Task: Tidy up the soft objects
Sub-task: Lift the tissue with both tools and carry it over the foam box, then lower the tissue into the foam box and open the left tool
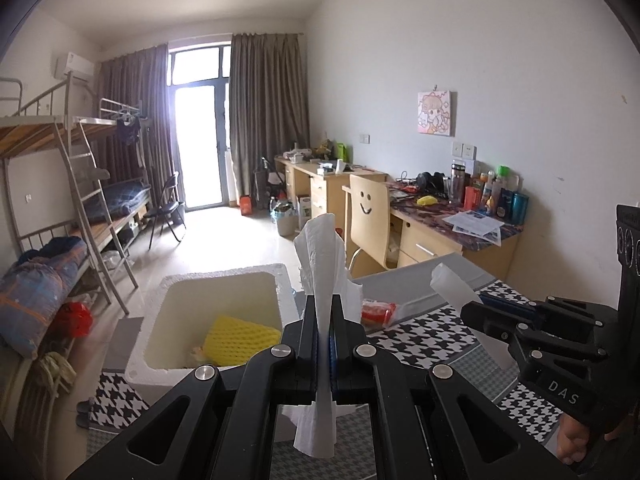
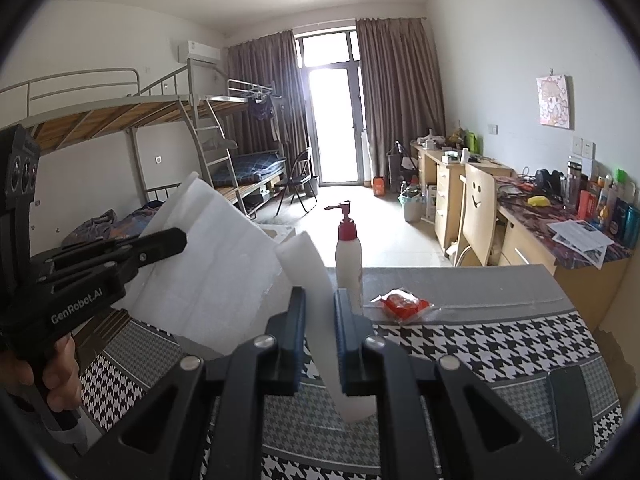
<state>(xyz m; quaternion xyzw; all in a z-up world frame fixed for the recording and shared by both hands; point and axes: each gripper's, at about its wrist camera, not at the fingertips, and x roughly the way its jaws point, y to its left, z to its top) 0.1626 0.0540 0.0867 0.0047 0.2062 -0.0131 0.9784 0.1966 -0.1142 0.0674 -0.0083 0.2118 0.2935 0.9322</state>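
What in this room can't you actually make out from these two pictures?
- Foam box floor: left view, the left gripper and its tissue cover part.
- Pump bottle base: right view, behind the right gripper and foam strip.
- Red packet label: too small.
- Desk bottles: too small, near the edge.

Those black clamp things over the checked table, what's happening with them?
A person holds one in each hand. The left gripper is shut on a crumpled paper towel; the right gripper pinches a strip of white foam. Both hang above the table, beside an open foam box with a yellow mesh sleeve inside. A pump bottle and a red packet sit on the table.
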